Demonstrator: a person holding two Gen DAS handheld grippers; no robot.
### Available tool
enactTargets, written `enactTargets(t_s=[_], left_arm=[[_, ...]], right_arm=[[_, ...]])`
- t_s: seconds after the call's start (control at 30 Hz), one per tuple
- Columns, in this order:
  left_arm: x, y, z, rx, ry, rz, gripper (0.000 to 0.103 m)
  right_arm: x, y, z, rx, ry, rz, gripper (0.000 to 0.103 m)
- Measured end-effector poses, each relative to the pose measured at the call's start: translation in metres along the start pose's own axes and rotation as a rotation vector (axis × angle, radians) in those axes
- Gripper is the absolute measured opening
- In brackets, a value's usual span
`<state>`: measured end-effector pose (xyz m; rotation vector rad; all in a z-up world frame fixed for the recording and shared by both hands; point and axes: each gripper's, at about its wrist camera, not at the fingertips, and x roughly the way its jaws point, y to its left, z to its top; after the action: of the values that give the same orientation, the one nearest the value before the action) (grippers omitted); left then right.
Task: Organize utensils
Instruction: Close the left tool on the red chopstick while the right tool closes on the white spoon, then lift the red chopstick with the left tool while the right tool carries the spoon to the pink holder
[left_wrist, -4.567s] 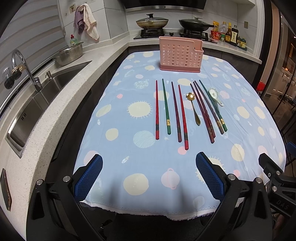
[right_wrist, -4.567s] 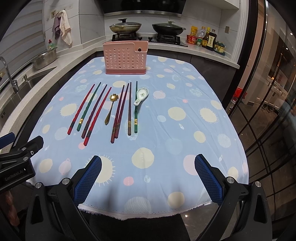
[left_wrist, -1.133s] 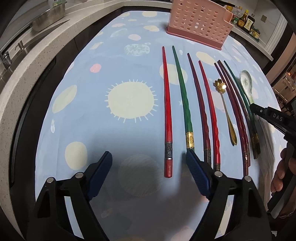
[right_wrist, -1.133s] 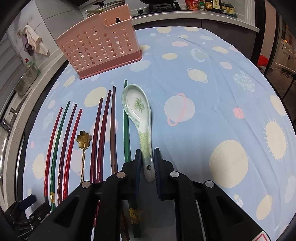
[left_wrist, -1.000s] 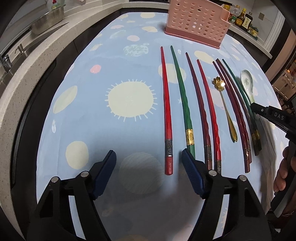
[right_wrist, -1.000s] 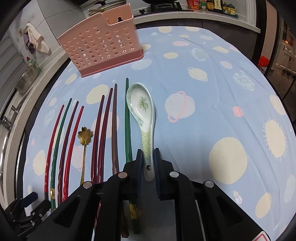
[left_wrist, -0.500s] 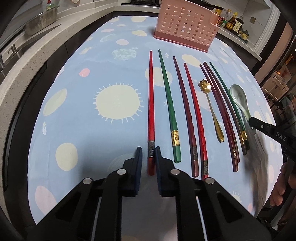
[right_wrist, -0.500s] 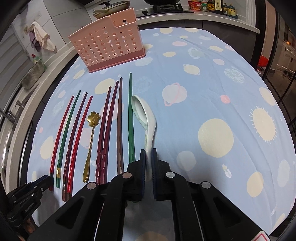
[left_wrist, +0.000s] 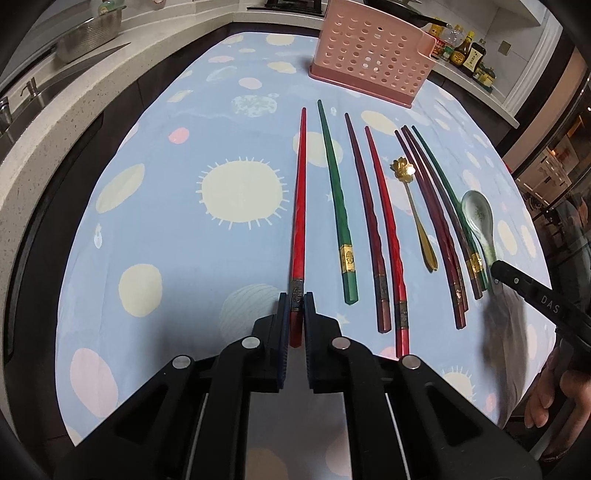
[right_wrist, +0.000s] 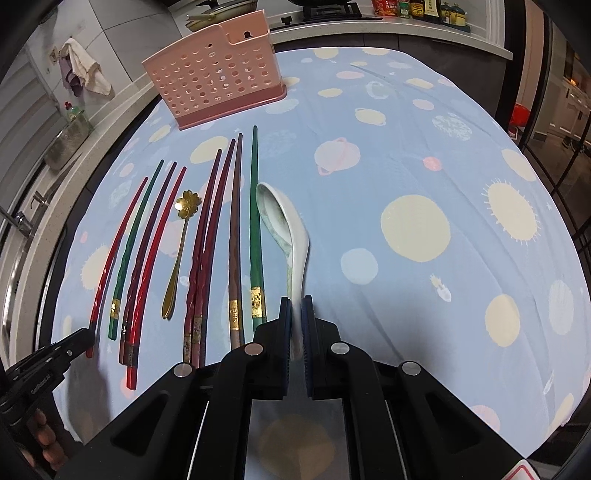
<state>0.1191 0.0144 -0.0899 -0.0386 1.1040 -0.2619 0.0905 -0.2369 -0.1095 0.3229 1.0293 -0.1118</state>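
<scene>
Left wrist view: left gripper (left_wrist: 294, 310) clamps the bright red tapered chopstick (left_wrist: 299, 206) at its butt end on the cloth, so it may pivot; right wrist view: right gripper (right_wrist: 294, 314) pinches the glazed white ceramic spoon (right_wrist: 286, 229) by its handle, tilted, so it may slip

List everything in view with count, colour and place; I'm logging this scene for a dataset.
Perforated plastic utensil holder: one, pink, far end of the table.
Lacquered chopsticks: eight; bright red one leftmost, then green, maroon, red; four more (two maroon, brown, green) right of the small spoon.
Flower-bowled metal spoon: one, gold, mid-row.
Ceramic soup spoon: one, white-green, rightmost.
Planet-print tablecloth: one, light blue, covers the table.
Pans, sauce bottles: back counter.
Steel bowl, sink: left counter.
Left claw: shut on the bright red chopstick's end.
Right claw: shut on the soup spoon's handle.
</scene>
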Motion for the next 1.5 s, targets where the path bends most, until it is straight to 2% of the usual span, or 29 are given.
enactTargets(t_s=[0.17,0.2,0.23,0.27,0.3,0.43,0.53,0.7,0.9,1.27,1.5], left_arm=[[0.002,-0.002,-0.003,0.009,0.006,-0.013,0.009],[0.002,-0.003,-0.003,0.01,0.008,-0.011,0.011],[0.003,-0.003,-0.004,0.006,0.01,-0.011,0.02],[0.003,-0.003,-0.004,0.005,0.008,-0.013,0.025],[0.004,-0.003,-0.004,0.007,0.003,-0.011,0.025],[0.004,-0.005,-0.006,0.015,-0.016,-0.005,0.024],[0.004,-0.004,-0.007,0.018,-0.019,-0.023,0.007],[-0.006,0.003,-0.005,-0.012,-0.038,-0.042,0.007],[-0.04,0.005,0.008,-0.022,-0.115,-0.053,0.007],[-0.108,-0.001,0.055,-0.03,-0.3,-0.08,0.007],[-0.127,-0.006,0.086,-0.018,-0.37,-0.072,0.007]], right_arm=[[0.001,-0.001,-0.004,0.003,0.011,0.003,0.008],[0.002,-0.001,-0.004,0.005,0.011,0.001,0.01],[0.002,-0.001,-0.005,0.007,0.011,0.003,0.011],[0.002,-0.001,-0.005,0.009,0.01,0.004,0.012],[0.002,-0.001,-0.006,0.009,0.009,0.005,0.012],[0.004,0.002,-0.007,-0.006,0.014,0.005,0.011],[0.003,0.002,-0.009,-0.004,0.016,0.016,0.01],[-0.009,0.001,-0.01,-0.002,0.001,0.026,0.009],[-0.038,0.001,-0.005,0.004,-0.054,0.037,0.008],[-0.081,-0.001,0.025,0.036,-0.173,0.068,0.008],[-0.089,0.006,0.046,0.02,-0.218,0.083,0.008]])
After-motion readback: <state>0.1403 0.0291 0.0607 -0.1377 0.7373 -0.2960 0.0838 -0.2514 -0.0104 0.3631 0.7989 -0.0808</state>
